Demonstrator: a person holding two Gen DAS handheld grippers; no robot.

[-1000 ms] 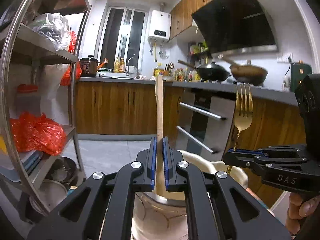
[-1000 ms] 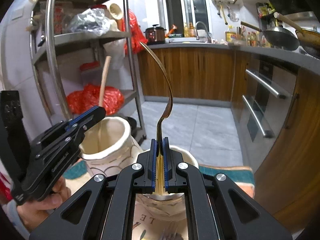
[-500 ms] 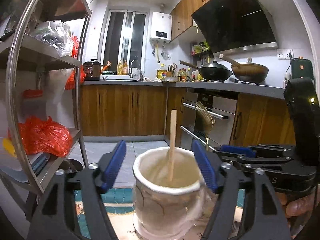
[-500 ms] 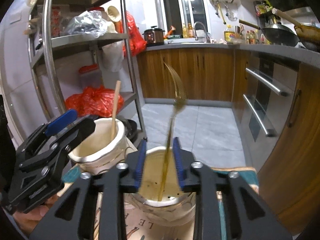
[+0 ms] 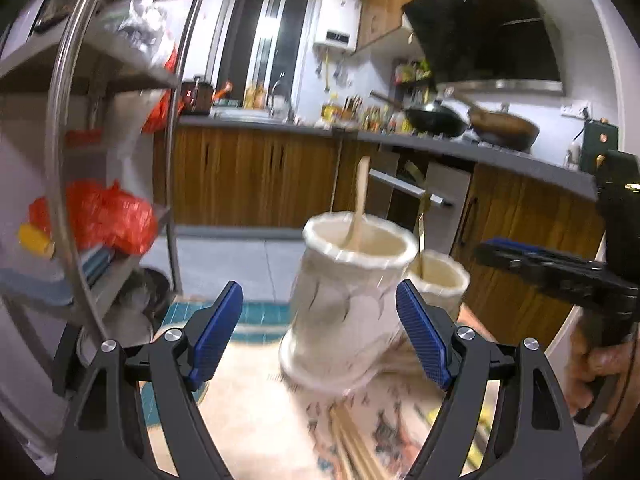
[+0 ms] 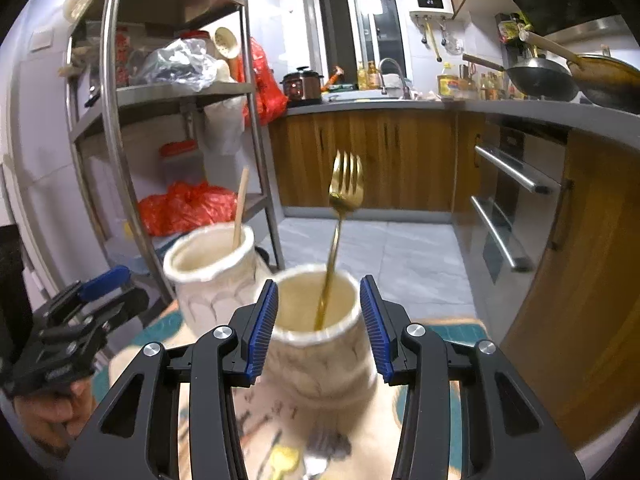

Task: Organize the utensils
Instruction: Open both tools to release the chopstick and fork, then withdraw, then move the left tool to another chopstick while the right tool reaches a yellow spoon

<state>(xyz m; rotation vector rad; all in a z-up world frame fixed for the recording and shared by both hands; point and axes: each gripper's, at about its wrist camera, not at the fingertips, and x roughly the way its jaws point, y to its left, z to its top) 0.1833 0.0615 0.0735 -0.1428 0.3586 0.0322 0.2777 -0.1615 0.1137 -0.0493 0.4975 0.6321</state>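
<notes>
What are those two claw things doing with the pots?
A person is sorting utensils with a gripper in each hand. The left gripper is opening, with the wooden stick standing free in its pot. The right gripper is opening too, and the gold fork stands in the other pot.

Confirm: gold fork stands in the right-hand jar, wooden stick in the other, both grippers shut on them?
Not the grippers. The right wrist view shows the right gripper open and opening, clear of the gold fork in its jar; the left gripper is likewise open, wooden stick released.
</notes>
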